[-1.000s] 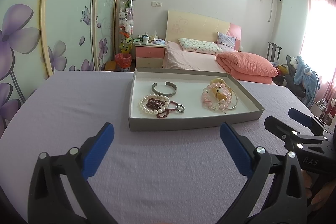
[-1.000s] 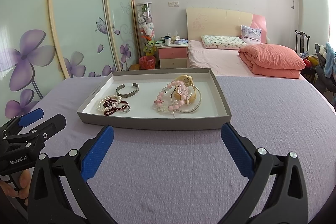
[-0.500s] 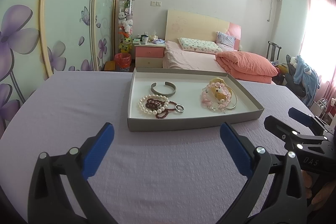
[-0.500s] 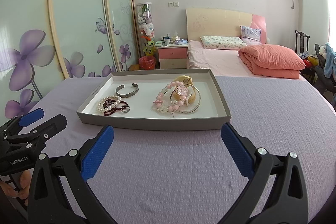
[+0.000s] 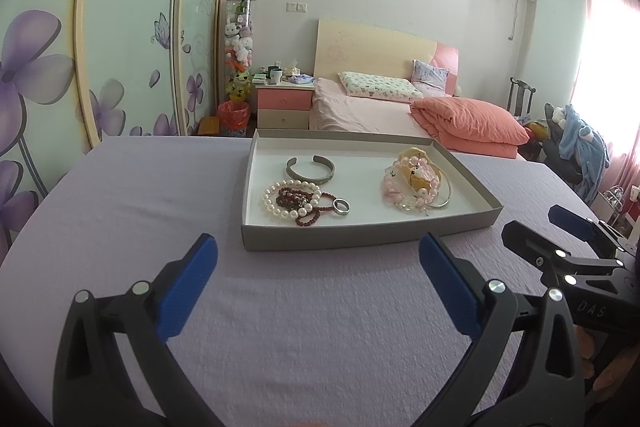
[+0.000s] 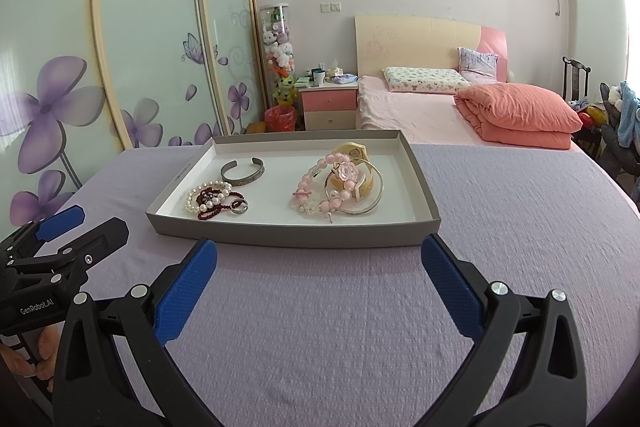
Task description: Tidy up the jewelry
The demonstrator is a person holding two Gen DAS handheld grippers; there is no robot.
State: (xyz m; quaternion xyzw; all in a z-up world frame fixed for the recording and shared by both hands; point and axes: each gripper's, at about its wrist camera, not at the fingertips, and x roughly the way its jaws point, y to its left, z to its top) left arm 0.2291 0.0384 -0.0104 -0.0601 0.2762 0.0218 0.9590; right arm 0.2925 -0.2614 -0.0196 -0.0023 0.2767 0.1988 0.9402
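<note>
Tray (image 6: pixel 292 237) of jewelry sits mid-frame on the surface ahead of my two spread, empty grippers: pink bead bracelet (image 6: pixel 320 187) lies nearer my right gripper (image 6: pixel 318 277), pearls (image 5: pixel 290 201) nearer my left gripper (image 5: pixel 318 281).

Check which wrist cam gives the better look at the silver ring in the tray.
Left wrist view. The silver ring sits nearer the frame centre there and reads as a clear open loop beside the dark red beads. In the right wrist view the ring is further off to the side, overlapping the beads.
</note>
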